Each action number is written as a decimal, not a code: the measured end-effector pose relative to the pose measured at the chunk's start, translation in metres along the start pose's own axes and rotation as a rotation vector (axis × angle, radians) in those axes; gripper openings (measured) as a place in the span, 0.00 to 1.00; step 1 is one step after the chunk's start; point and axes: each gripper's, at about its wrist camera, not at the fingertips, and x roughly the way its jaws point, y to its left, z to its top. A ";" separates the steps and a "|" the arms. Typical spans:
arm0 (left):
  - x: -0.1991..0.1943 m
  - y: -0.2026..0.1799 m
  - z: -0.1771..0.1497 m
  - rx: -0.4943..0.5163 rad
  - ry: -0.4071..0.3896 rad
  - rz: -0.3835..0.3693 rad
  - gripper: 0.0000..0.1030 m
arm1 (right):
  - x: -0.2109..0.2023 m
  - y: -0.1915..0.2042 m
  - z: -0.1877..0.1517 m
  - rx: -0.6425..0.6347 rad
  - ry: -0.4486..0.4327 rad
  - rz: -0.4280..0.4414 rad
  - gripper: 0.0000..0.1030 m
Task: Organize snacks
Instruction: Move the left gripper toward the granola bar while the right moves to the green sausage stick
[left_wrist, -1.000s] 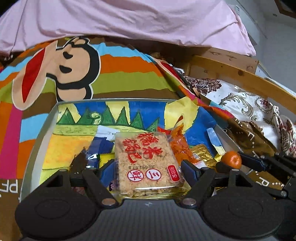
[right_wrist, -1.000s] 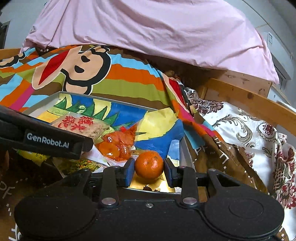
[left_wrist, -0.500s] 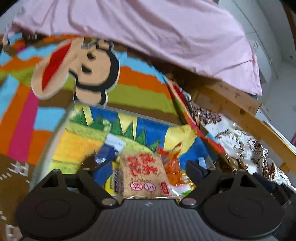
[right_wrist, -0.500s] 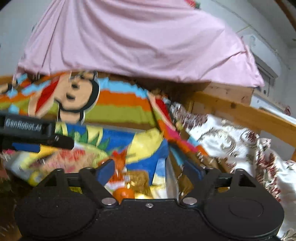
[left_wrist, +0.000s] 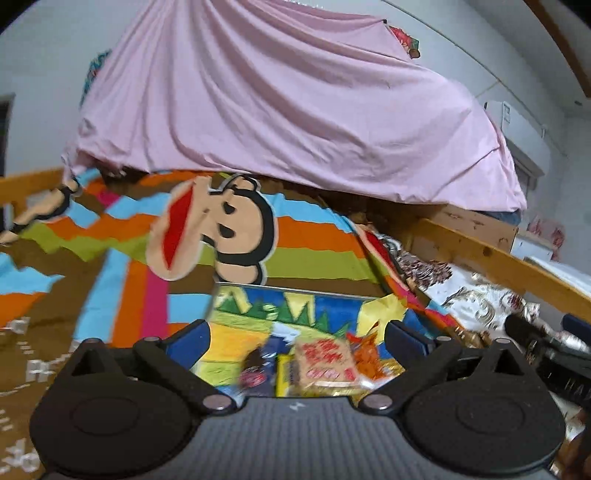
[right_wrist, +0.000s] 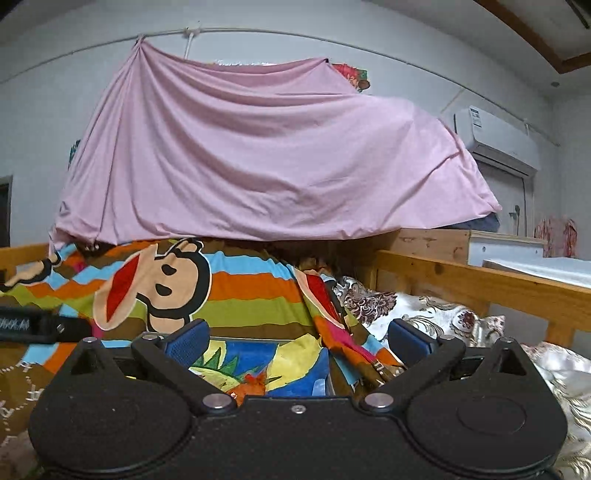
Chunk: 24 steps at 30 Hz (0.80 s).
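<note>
A shallow tray (left_wrist: 255, 310) with a bright cartoon landscape lies on the bed and holds the snacks. In it lie a rice-cracker packet with red writing (left_wrist: 325, 360), an orange snack bag (left_wrist: 369, 352), a yellow packet (left_wrist: 283, 376) and a dark wrapper (left_wrist: 253, 369). My left gripper (left_wrist: 297, 338) hangs above and behind them, its jaws opening wide with nothing between them. My right gripper (right_wrist: 297, 341) is also opening and empty, above the tray (right_wrist: 258, 352). Only the orange bag (right_wrist: 251, 384) shows past its body. No mandarin is visible.
A striped monkey blanket (left_wrist: 240, 236) covers the bed under the tray. A pink sheet (right_wrist: 266, 155) hangs behind it. A wooden rail (right_wrist: 480, 280) and a floral quilt (right_wrist: 424, 314) lie to the right. The other gripper's body (right_wrist: 37, 325) juts in from the left.
The left gripper let go of the rice-cracker packet and the right let go of the mandarin. Both opened wide, rose and drew back, and the views tilted up toward the pink sheet.
</note>
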 end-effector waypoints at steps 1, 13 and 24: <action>-0.009 -0.001 -0.003 0.010 -0.002 0.025 0.99 | -0.007 -0.001 0.001 0.007 0.005 0.006 0.99; -0.103 -0.003 -0.031 0.065 0.020 0.165 0.99 | -0.097 -0.009 -0.006 0.043 0.058 0.081 0.99; -0.147 0.009 -0.042 -0.010 0.065 0.260 1.00 | -0.127 0.001 -0.014 0.078 0.212 0.101 0.99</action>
